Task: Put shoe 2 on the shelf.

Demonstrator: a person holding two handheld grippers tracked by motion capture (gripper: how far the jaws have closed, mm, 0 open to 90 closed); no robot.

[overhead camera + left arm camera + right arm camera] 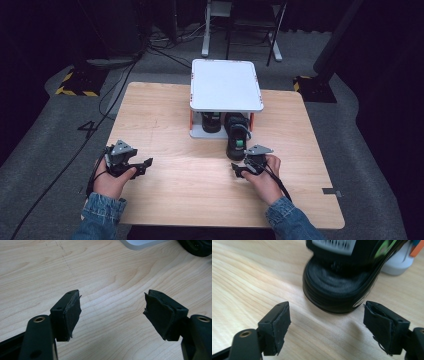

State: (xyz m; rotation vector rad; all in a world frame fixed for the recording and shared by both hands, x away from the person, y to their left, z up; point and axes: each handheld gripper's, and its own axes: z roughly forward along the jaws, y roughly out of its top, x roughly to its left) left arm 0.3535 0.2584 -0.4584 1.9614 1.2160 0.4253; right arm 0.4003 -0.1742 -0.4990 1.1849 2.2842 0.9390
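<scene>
pale wood worktop: black shoe lies before the white shelf, right claw wide and empty just short of its heel, better squared on first; left claw wide, idle.

A pale wooden desk stood on grey carpet. A white two-tier stand with orange posts sat at its far middle. Black cables trailed across the floor, near yellow-and-black striped feet.
</scene>
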